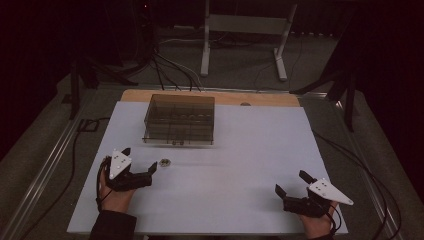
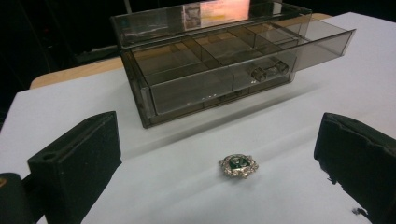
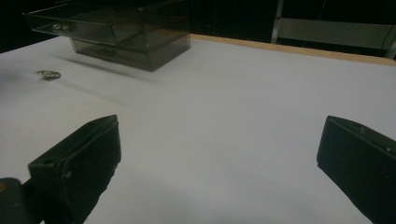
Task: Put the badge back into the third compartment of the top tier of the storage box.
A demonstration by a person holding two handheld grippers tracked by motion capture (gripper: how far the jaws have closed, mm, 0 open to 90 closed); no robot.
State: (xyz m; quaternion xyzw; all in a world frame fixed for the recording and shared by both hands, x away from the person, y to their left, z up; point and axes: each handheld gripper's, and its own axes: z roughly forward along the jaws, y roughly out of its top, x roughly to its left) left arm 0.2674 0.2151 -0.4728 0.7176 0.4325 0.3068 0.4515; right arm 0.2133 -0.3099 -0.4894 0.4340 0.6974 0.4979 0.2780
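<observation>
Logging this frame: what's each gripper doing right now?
Left gripper: open, holding nothing, brooch on the table between its jaws.
Right gripper: open, holding nothing.

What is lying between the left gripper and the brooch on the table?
Nothing: in the left gripper view, only bare white table separates the open left gripper from the brooch.

Both grippers' fingers (image 1: 140, 160) (image 1: 290, 182) wide apart, low over table.
</observation>
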